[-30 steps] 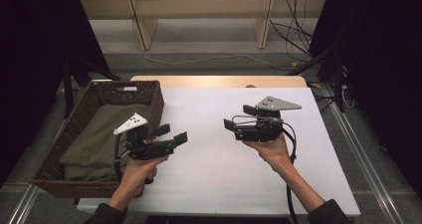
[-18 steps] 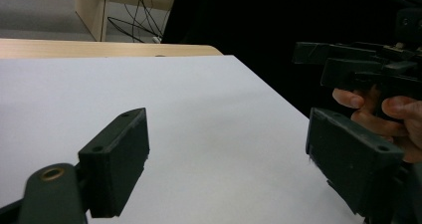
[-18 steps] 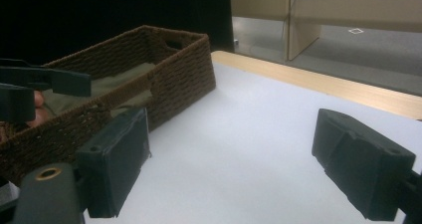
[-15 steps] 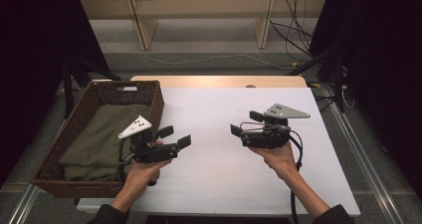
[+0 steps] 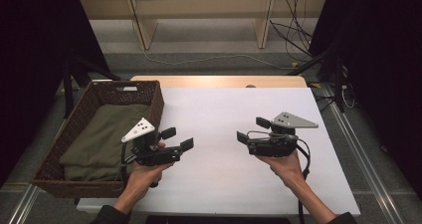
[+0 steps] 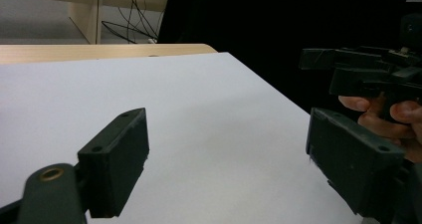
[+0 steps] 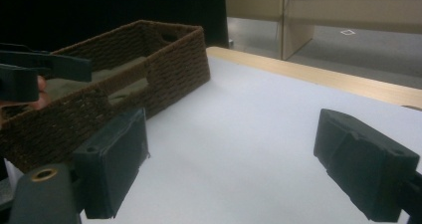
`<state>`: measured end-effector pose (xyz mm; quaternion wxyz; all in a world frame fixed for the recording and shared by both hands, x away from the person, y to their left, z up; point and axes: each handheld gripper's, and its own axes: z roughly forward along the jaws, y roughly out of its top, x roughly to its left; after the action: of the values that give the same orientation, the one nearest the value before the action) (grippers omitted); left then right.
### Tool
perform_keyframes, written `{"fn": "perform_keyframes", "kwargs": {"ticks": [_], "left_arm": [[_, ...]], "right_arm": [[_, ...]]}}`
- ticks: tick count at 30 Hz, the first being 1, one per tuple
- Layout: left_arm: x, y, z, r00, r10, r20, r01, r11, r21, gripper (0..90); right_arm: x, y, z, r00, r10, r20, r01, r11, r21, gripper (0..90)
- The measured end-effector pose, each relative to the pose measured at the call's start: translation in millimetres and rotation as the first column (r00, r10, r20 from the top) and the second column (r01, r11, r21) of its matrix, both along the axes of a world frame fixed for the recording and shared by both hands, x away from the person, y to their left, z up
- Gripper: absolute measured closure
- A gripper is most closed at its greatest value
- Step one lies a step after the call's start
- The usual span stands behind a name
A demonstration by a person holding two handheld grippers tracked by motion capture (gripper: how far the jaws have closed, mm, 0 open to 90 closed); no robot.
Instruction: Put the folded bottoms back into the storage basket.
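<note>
Both claws released, nothing held: left claw [image 5: 178, 139], right claw [image 5: 252, 130]. Olive cloth [image 5: 107, 137] in basket [image 5: 155, 102] judged soft, light, floppy; best pinched at a raised fold.

A person's two hands hold the left gripper [image 5: 178, 138] and the right gripper [image 5: 251, 129] above a white table [image 5: 219, 184], pointing toward each other and well apart, jaws spread with nothing between them. At the table's left edge sits a wicker basket [image 5: 152, 92] holding a folded olive cloth [image 5: 102, 139], just beside the left gripper.
</note>
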<state>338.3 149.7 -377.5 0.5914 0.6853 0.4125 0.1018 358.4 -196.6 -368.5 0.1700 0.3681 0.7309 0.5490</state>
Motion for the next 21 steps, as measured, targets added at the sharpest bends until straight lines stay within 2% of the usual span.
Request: {"fn": "perform_keyframes", "kwargs": {"ticks": [8,21], "left_arm": [[-2.1,-4.0,-3.6,0.9999,-0.010,0.011,0.010,0.9996,0.026,16.6],[-5.7,-9.4,-8.0,0.9988,-0.031,0.037,0.029,0.9987,0.042,16.4]], "right_arm": [[-6.9,-1.0,-3.3,0.9996,0.016,0.024,-0.016,0.9999,0.000,11.2],[-19.0,-4.3,-8.6,0.9997,0.014,0.018,-0.014,0.9998,0.014,11.1]]}}
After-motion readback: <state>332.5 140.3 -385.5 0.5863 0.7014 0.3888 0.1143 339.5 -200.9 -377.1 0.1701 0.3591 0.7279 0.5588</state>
